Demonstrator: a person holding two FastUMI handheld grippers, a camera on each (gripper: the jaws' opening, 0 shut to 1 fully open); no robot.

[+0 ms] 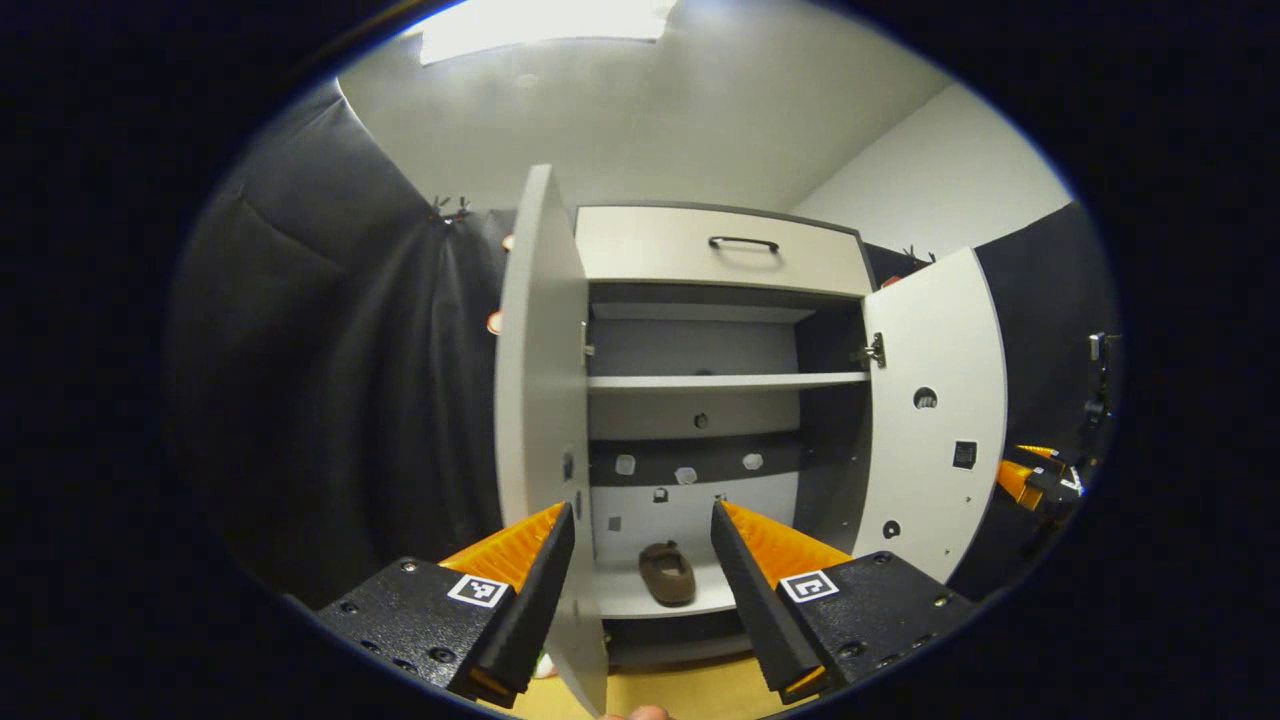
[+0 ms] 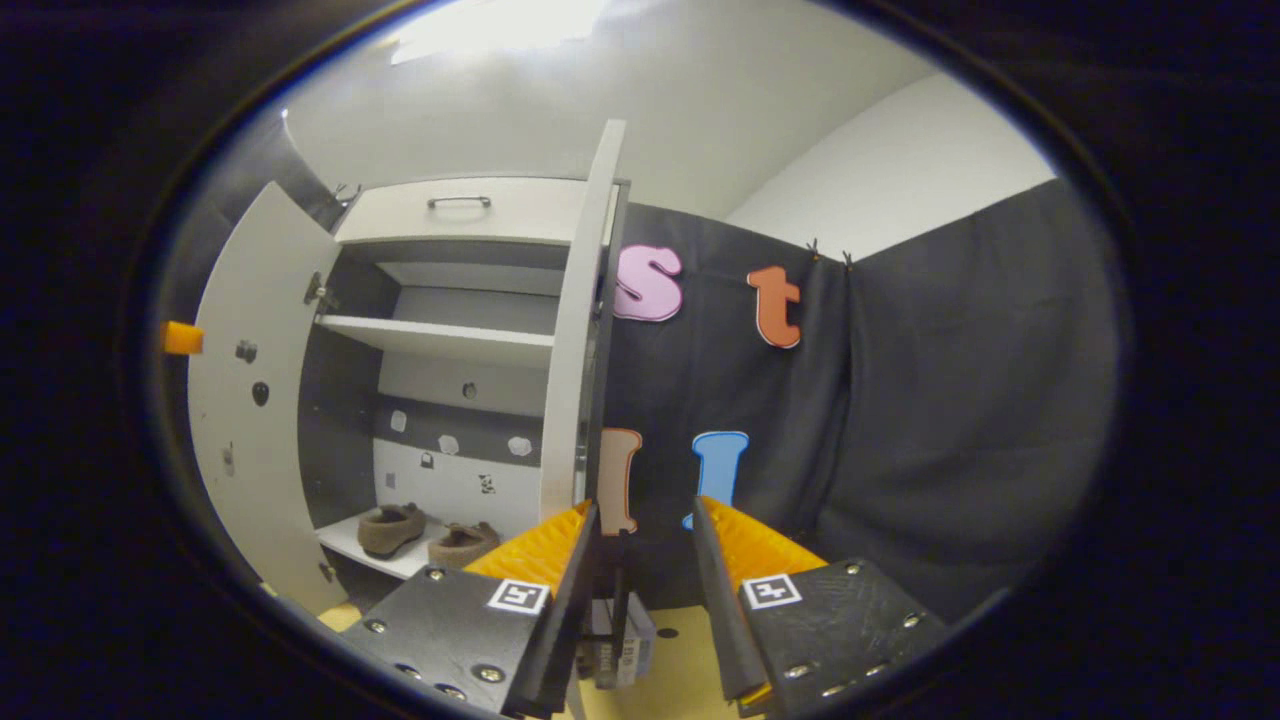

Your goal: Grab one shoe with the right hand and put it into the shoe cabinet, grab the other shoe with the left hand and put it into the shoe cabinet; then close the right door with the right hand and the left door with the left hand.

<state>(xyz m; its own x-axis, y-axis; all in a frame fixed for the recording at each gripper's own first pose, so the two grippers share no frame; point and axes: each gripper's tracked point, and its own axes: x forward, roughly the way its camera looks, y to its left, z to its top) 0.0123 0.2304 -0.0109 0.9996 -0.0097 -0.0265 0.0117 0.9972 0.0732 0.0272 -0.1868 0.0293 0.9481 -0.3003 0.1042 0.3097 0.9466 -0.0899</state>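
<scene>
2 shoes already on bottom shelf of shoe cabinet. Both doors open. Right claw wide, empty, just beside right door edge. Left claw wide, empty, at left door. Push door's outer face, swing smoothly shut.

Cabinet opening: unblocked between both doors.
Left door: swung out, edge between left gripper fingers.
Right door: ajar, beside right gripper.
Bottom shelf: holds two shoes.
</scene>
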